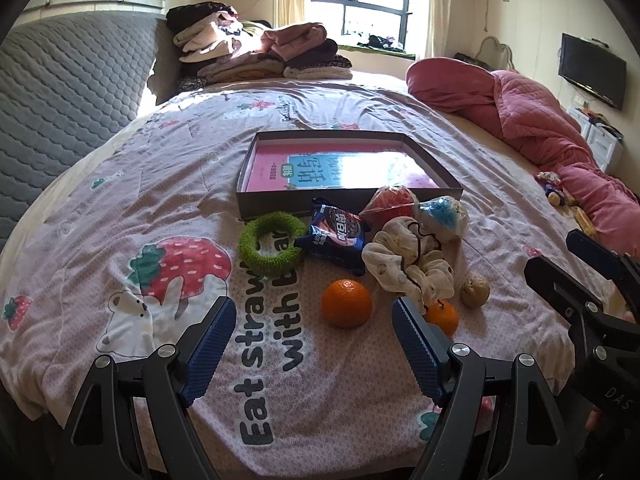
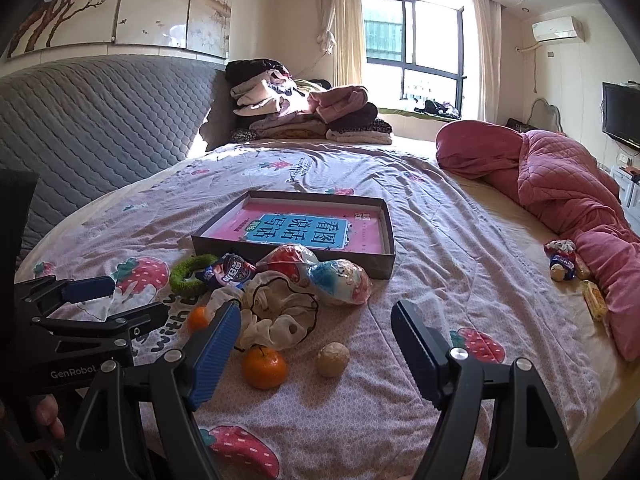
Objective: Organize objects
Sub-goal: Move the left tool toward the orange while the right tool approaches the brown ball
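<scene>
A shallow dark box (image 1: 344,198) (image 2: 384,264) with a pink and blue book inside lies on the bed. In front of it are a green ring (image 1: 270,246) (image 2: 188,274), a dark snack packet (image 1: 336,232) (image 2: 230,270), two wrapped balls, red (image 1: 390,204) (image 2: 286,262) and blue (image 1: 442,214) (image 2: 340,280), a cream scrunchie (image 1: 408,264) (image 2: 276,312), two oranges (image 1: 346,303) (image 1: 442,316) (image 2: 264,366) and a walnut (image 1: 475,290) (image 2: 333,359). My left gripper (image 1: 312,344) is open just short of the larger orange. My right gripper (image 2: 316,356) is open near the small orange and walnut.
The round bed carries a strawberry-print sheet (image 1: 160,184). Folded clothes (image 1: 256,48) are stacked at the far side, and a pink quilt (image 2: 560,184) runs along the right edge with small snacks (image 2: 562,264) beside it. A grey padded headboard (image 2: 100,120) stands at left.
</scene>
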The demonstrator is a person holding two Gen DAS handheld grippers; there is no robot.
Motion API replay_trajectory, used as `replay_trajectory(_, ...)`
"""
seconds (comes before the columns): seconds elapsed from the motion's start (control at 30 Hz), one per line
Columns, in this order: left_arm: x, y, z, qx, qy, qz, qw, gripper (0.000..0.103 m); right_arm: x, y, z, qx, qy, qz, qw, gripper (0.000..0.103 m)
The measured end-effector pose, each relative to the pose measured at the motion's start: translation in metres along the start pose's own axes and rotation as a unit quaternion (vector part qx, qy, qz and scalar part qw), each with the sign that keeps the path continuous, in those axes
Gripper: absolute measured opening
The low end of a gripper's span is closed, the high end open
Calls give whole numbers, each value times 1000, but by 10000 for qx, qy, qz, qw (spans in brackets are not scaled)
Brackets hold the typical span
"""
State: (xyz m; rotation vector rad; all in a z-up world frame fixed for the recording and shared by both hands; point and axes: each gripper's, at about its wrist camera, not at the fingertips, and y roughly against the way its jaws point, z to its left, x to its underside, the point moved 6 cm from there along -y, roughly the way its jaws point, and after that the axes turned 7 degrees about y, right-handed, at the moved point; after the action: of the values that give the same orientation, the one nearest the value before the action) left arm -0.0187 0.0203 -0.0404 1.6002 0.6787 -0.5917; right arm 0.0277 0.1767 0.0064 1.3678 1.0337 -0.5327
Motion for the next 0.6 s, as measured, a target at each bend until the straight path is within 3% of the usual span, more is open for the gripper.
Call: replay_trajectory(0.6, 18, -24, 2, 57, 114, 346, 9993, 81, 26, -20, -8, -208, -225, 384, 9988, 77)
